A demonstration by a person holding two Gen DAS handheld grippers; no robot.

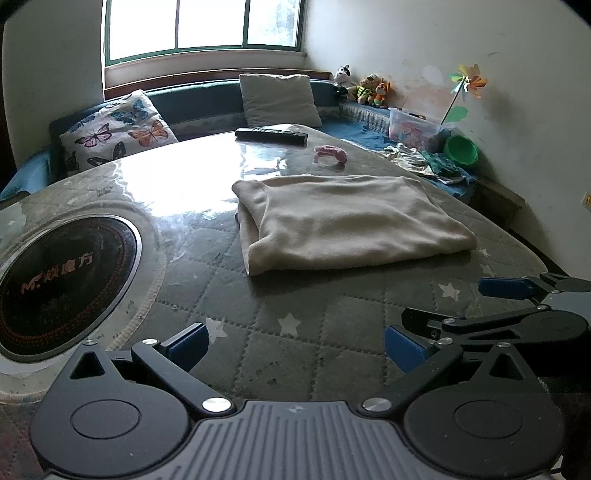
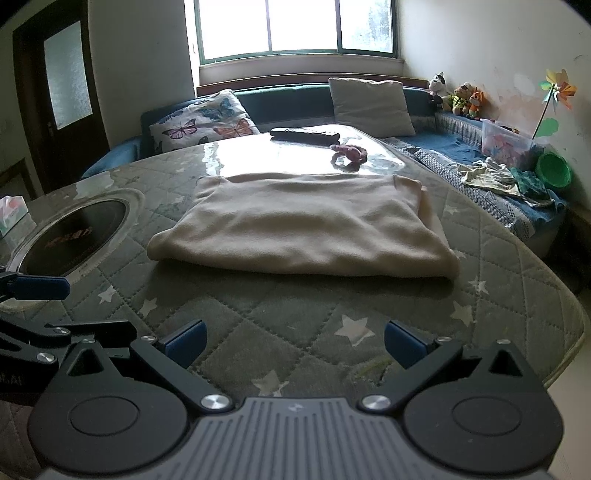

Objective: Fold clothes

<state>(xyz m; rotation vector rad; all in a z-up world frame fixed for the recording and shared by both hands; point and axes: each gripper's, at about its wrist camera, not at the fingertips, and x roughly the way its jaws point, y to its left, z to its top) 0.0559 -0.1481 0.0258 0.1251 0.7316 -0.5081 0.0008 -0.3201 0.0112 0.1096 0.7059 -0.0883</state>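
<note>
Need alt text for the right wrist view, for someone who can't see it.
A folded cream garment lies on a quilted, star-patterned table, just beyond the open, empty right gripper. Behind it are a remote and a pink toy.

Daylight only, from window (image 1: 203, 26) at back; panes blown out white in both views. Strong glare on glossy far half of table (image 1: 166, 184), approx. centre-left in left wrist view, fainter in right wrist view. Room otherwise dim; walls grey, door (image 2: 62, 92) side dark. Soft shadow under near edge of folded cloth (image 2: 295, 229), cast toward camera. Fisheye distortion heavy: table edge and window frame bow, black vignette in corners. Gripper bodies at bottom sharp enough; far shelf toys (image 1: 369, 88) soft, low detail. Slight overall haze, colours muted.
</note>
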